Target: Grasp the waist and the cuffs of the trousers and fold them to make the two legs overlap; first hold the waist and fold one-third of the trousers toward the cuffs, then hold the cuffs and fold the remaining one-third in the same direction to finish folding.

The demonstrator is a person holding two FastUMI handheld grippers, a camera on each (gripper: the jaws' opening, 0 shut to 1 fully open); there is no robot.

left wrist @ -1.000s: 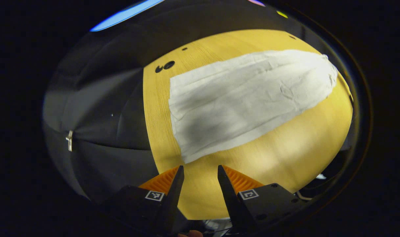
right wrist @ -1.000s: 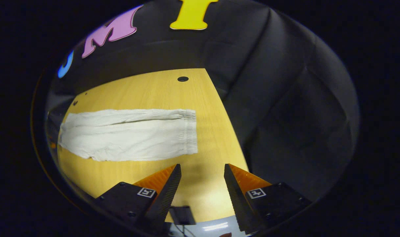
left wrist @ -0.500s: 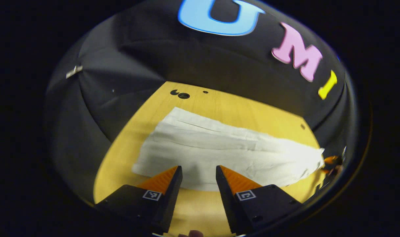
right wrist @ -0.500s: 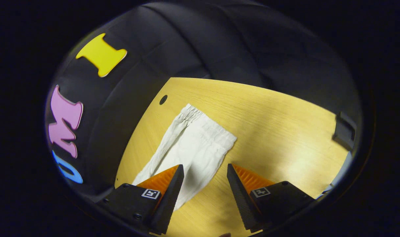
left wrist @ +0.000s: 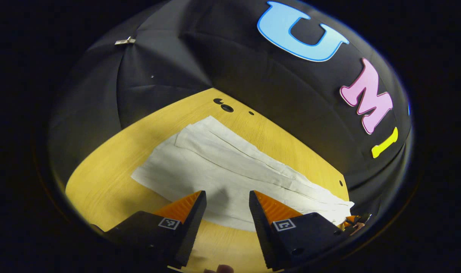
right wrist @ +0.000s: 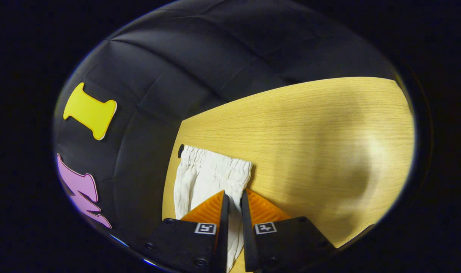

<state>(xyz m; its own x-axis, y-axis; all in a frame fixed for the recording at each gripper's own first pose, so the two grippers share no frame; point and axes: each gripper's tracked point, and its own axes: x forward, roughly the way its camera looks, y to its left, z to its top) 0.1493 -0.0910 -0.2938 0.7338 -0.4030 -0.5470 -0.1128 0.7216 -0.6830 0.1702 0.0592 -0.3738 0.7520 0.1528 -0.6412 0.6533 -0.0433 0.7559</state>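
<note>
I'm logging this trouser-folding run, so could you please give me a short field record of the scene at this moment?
garment: white trousers lying flat, lengthwise
surface: wooden table
left gripper: open, over the near edge of a trouser leg, nothing between its fingers
right gripper: nearly closed, cloth between its fingers near the elastic waist
fold state: thirds folds not yet started

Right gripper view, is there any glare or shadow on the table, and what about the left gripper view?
Right gripper view: a soft bright patch and a shadow band on the table. Left gripper view: a faint shadow on the trousers between the open fingers; edges bend from fisheye.
</note>
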